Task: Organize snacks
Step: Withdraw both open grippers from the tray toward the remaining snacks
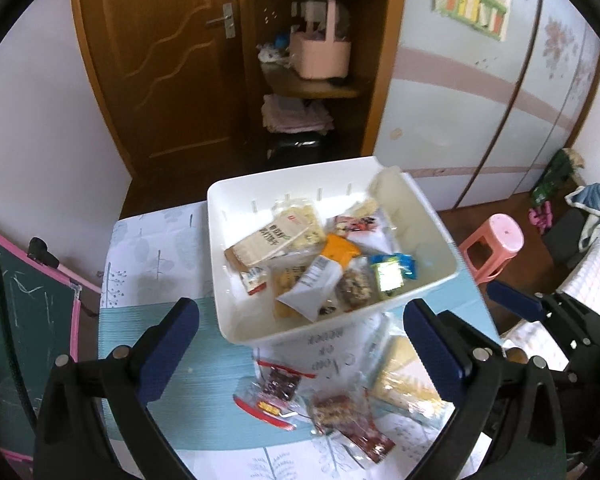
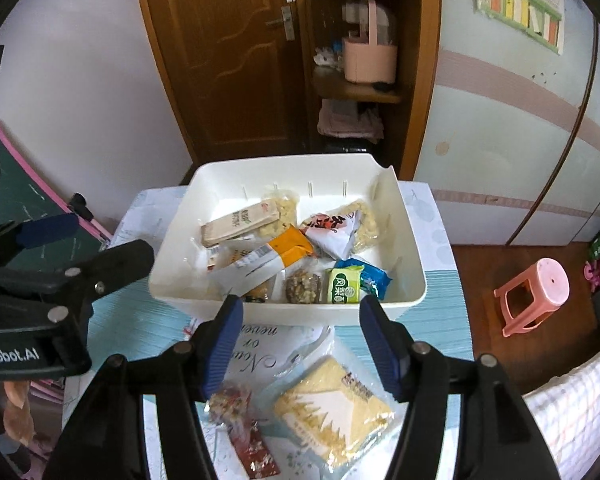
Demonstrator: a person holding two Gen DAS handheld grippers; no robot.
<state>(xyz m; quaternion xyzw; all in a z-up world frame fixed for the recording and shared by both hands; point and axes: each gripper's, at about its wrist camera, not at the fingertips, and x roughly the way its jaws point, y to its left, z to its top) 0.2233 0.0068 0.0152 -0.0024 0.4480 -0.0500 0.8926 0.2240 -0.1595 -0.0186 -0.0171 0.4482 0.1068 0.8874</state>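
Nearest of all, the left gripper (image 1: 300, 320) hangs above the table (image 1: 156, 328) with its blue pads spread wide and nothing between them. Just right of it and below lie three small snack packs (image 1: 280, 392) in clear crinkly film with red edging, still out on the patterned cloth; they look feather-light and slippery, and their contents may crumble, so I would pinch each by a sealed end or across its flat middle, gently.

Behind them sits the white bin (image 1: 236, 320), open-topped and already part filled: a tan cracker sleeve (image 1: 268, 244) on its left, an orange-and-white packet (image 1: 332, 256) in the middle, a green-labelled pack (image 1: 388, 276) and a blue one to the right. Its walls look stiff, so it should stay put when a pack drops in.

Further right, the yellow noodle-style bag (image 2: 332, 412) lies flat on the table in front of the bin, almost under the right gripper (image 2: 300, 344), whose jaws stand apart and empty. That bag is the widest and puffiest, soft at the edges and brittle inside; a hold across its narrower side seems safest to me.
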